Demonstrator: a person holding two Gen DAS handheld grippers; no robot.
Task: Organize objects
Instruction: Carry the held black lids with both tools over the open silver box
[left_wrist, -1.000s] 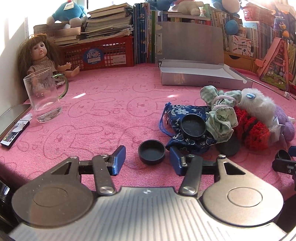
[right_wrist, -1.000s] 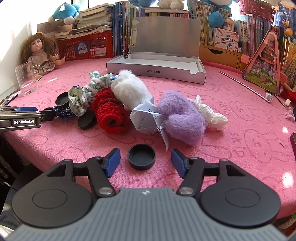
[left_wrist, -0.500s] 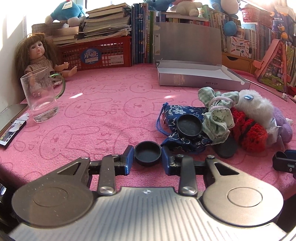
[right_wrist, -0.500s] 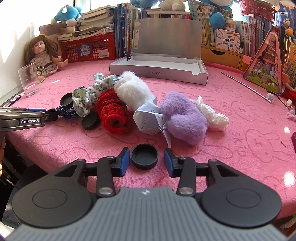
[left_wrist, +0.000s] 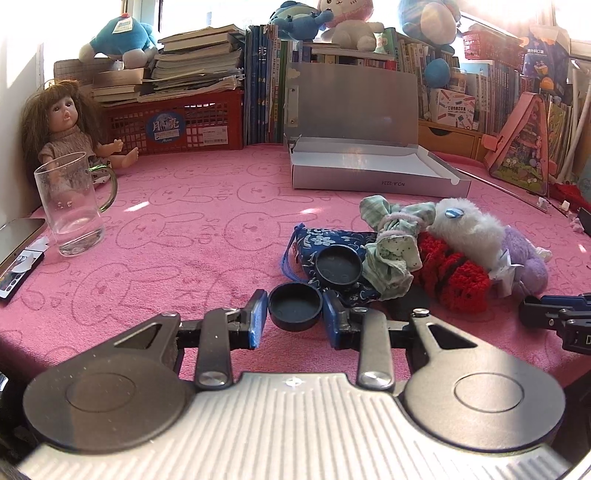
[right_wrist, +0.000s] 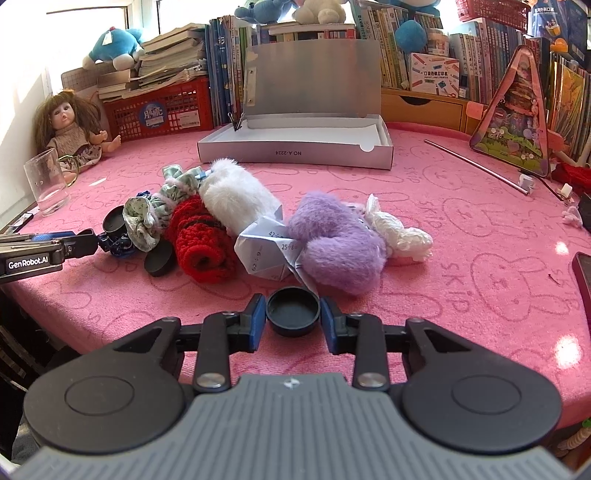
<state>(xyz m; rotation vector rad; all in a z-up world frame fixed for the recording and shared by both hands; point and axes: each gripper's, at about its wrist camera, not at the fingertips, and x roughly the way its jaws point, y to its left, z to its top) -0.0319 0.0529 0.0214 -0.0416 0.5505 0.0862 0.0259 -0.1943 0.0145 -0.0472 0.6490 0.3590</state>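
In the left wrist view, the left gripper (left_wrist: 294, 319) has its blue pads (left_wrist: 258, 317) pressed against both sides of a small black round cap (left_wrist: 294, 307), which sits open side up on the pink rabbit-print cloth (left_wrist: 177, 236) right between the fingertips. Just ahead and to the right lies a blue floral drawstring pouch (left_wrist: 325, 243) with a second black cap (left_wrist: 338, 266) on it, and beyond that a heap of scrunchies. Further ahead stands the open silver box (left_wrist: 373, 173). The tool points forward and somewhat downward, low over the cloth. In the right wrist view, the right gripper (right_wrist: 293, 319) likewise pinches its own black cap (right_wrist: 293, 310), also open side up on the cloth, just short of a purple fluffy scrunchie (right_wrist: 336, 240) and a folded paper (right_wrist: 266, 251). It too slopes gently down, pads level with the cap's wall. Both grasps look made, so the step in hand is the pickup. The next move probably calls for lifting each cap clear without snagging the cloth, then carrying it ahead, likely to the open box.
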